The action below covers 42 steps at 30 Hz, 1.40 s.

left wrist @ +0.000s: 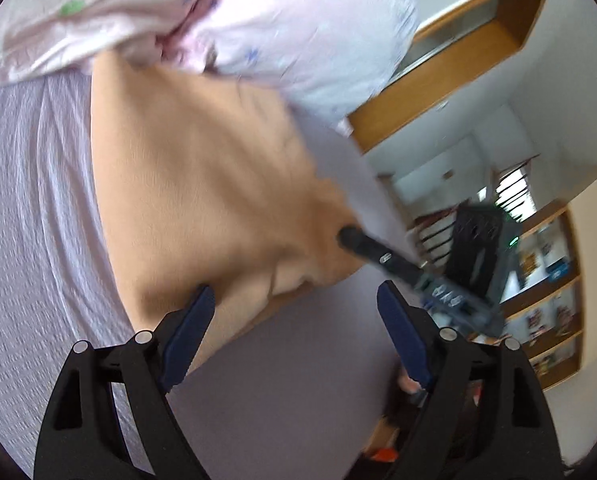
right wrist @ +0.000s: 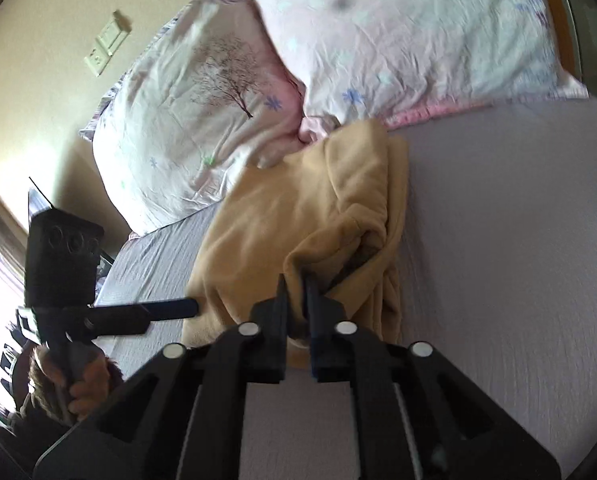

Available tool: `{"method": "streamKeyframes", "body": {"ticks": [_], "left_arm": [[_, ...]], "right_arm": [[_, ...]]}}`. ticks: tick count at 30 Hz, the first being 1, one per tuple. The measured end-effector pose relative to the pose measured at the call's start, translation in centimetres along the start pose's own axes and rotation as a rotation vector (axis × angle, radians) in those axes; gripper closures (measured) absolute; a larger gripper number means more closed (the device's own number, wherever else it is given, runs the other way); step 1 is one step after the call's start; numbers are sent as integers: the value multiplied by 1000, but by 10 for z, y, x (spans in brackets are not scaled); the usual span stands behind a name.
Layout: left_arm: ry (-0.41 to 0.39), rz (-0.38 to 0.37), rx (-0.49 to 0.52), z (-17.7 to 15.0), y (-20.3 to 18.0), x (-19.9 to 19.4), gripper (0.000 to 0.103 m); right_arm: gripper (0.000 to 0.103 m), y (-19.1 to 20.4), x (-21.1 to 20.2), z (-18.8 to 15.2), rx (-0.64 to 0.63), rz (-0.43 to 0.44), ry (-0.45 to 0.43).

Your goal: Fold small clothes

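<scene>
Here, right gripper [right wrist: 296,284] jaws clamped on tan garment [right wrist: 298,216], only right view showed this, left gripper [left wrist: 294,304] jaws apart, beside the garment's edge.

One tan garment [right wrist: 298,216], two pillows [right wrist: 186,120] [right wrist: 410,32], two tools [left wrist: 294,312] [right wrist: 296,284].

Right tool [right wrist: 296,280] pinching tan garment [right wrist: 298,216] fold.
</scene>
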<state>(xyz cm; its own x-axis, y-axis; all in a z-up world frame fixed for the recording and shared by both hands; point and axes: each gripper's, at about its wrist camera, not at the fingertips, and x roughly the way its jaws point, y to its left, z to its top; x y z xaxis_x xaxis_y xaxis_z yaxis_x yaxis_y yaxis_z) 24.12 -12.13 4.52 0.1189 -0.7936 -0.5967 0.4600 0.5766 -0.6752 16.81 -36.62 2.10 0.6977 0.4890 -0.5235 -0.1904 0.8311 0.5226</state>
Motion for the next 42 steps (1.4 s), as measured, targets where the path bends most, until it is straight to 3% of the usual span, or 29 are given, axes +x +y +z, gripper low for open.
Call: {"method": "streamKeyframes", "body": {"ticks": [2,4,7,8,9,11,15,19,21,24,26,28,30,31,37,40,42], "left_arm": [[31,14,-8,-8,8,6,22],[49,21,-7,-15,16,8,31],[62,13,4,-18,18,3,33],[61,18,9,-19,17,0,33],[56,15,7,-19,18,-3,33],[44,10,-5,-21,20,-9,32],[45,10,-24,-20,24,0,31],[47,10,-30,-20,24,-1,31],[48,4,-37,-19,26,0,31],[40,-15,-44,-18,29,-3,31],[-22,-48,-79,-14,32,-16,31],[-120,-46,-115,-6,38,-34,30],[-176,-12,-152,3,50,-45,24],[-171,4,-170,7,55,-44,23],[-39,20,-224,17,73,-1,23],[-47,9,-223,20,71,6,24],[-62,5,-227,23,72,9,24]], "right_arm": [[96,-17,-15,-8,61,-10,-41],[96,-41,-13,-23,147,-29,18],[92,-49,-10,-29,180,-18,48],[83,-49,-17,-22,211,14,23],[67,-50,-23,-14,232,31,-6],[54,-45,-30,11,226,37,-74],[55,-36,8,63,161,-42,-33],[55,-39,57,88,180,-139,35],[98,-43,82,87,192,-122,87],[99,-49,69,77,199,-175,4],[97,-64,64,70,276,-143,12],[81,-67,52,63,314,-93,37],[15,-66,42,55,338,-21,58],[11,-64,34,49,334,17,50],[14,-64,32,13,343,107,167],[31,-56,41,7,307,112,176],[67,-53,51,3,305,156,202]]}}
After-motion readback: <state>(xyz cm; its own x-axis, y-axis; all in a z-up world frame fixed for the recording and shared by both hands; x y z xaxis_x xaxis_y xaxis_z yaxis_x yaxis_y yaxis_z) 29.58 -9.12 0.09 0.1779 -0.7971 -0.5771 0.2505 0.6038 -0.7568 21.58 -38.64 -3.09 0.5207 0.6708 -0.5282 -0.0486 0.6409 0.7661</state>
